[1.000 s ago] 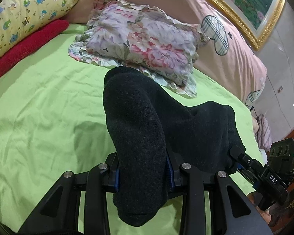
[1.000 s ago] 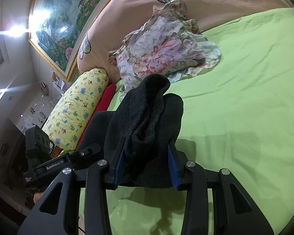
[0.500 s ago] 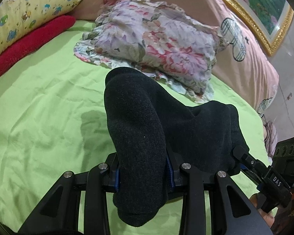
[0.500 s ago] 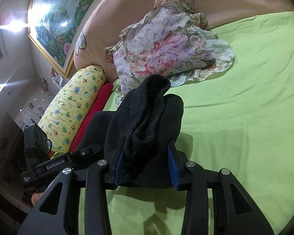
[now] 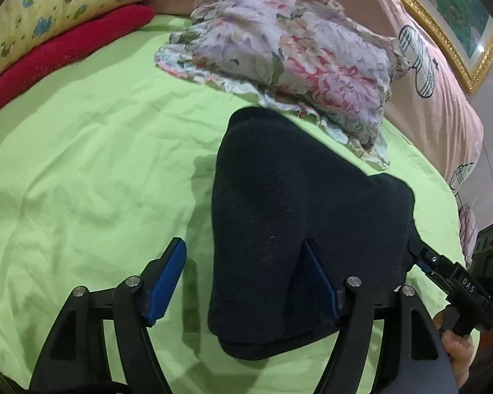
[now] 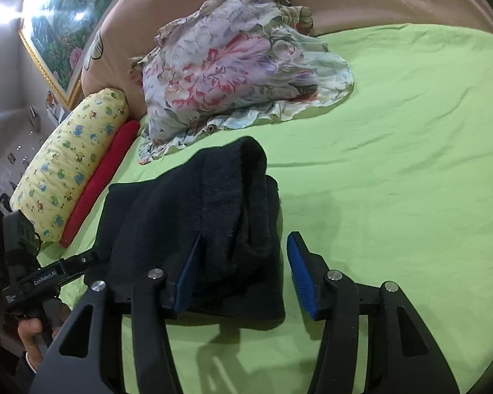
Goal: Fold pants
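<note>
Dark charcoal pants [image 5: 295, 223] lie folded in a thick bundle on the green bed sheet [image 5: 82, 170]. My left gripper [image 5: 243, 262] is open, its blue pads spread wide on either side of the bundle's near left corner. The pants also show in the right wrist view [image 6: 194, 216]. My right gripper [image 6: 245, 249] is open too, with the bundle's right edge lying loose between its pads. Each gripper shows at the edge of the other's view.
A floral cloth heap [image 5: 295, 62] lies just beyond the pants. A yellow patterned pillow [image 5: 59, 10] and a red roll [image 5: 56, 55] sit at the left. A pink headboard cushion [image 5: 443, 92] and a framed picture [image 5: 450, 16] stand behind. Green sheet [image 6: 394, 180] spreads to the right.
Both grippers have opened and let go of the pants. The bundle has dropped onto the sheet, and both grippers have moved forward toward the floral heap.
</note>
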Motion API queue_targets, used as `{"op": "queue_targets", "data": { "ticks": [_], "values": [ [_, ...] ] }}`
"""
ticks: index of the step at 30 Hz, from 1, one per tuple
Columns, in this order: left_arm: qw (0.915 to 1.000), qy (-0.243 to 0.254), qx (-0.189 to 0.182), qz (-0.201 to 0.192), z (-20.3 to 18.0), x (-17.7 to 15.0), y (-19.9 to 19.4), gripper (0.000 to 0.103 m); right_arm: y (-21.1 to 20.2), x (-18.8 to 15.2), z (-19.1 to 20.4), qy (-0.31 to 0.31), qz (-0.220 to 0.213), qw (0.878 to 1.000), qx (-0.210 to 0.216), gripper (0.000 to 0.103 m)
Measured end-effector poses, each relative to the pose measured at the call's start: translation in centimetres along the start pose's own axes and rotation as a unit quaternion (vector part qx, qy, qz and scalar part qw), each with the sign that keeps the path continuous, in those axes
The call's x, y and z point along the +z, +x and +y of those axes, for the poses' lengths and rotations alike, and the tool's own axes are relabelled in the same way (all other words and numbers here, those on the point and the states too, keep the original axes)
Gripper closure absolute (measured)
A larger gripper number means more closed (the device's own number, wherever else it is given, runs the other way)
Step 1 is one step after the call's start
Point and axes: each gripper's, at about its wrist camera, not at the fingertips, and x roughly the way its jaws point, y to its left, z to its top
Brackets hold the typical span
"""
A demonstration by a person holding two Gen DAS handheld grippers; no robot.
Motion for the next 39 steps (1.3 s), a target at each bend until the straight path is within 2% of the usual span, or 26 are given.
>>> {"op": "queue_targets", "data": {
  "ticks": [3, 7, 13, 18, 22, 27, 28, 33, 35, 39],
  "values": [
    [1.0000, 0.002, 0.006, 0.002, 0.2, -0.6, 0.8, 0.025, 0.4, -0.4, -0.7, 0.000, -0.002, 1.000, -0.007, 0.035],
    [0.9998, 0.007, 0.018, -0.004, -0.1, -0.7, 0.5, 0.024, 0.4, -0.5, -1.2, 0.013, 0.000, 1.000, 0.007, 0.035],
    [0.9998, 0.003, 0.018, -0.002, -0.2, -1.7, -1.1, 0.023, -1.7, -1.1, 0.3, -0.003, -0.017, 1.000, 0.026, 0.033],
    [0.9993, 0.014, 0.032, -0.009, -0.6, -3.2, -2.5, 0.022, -3.9, -2.2, 2.3, -0.048, -0.036, 0.998, 0.034, 0.033],
    [0.9977, 0.039, 0.052, -0.020, -1.3, -4.6, -3.3, 0.020, -5.3, -3.5, 3.8, -0.105, -0.053, 0.993, 0.024, 0.025],
    [0.9925, 0.082, 0.089, -0.015, -2.6, -6.6, -3.1, 0.019, -5.5, -5.4, 5.0, -0.151, -0.045, 0.988, 0.013, 0.020],
    [0.9897, 0.095, 0.106, -0.014, -3.0, -7.2, -3.0, 0.019, -5.4, -5.8, 5.0, -0.155, -0.041, 0.987, 0.010, 0.020],
    [0.9797, 0.133, 0.145, -0.037, -4.0, -9.2, -3.1, 0.018, -5.4, -7.3, 4.7, -0.152, -0.035, 0.988, -0.003, 0.017],
    [0.9770, 0.143, 0.153, -0.039, -4.2, -10.0, -2.8, 0.017, -5.4, -7.6, 4.5, -0.145, -0.035, 0.989, -0.013, 0.017],
    [0.9774, 0.143, 0.154, -0.023, -3.9, -10.3, -2.0, 0.017, -5.7, -8.0, 5.0, -0.160, -0.049, 0.985, -0.038, 0.017]
  ]
}}
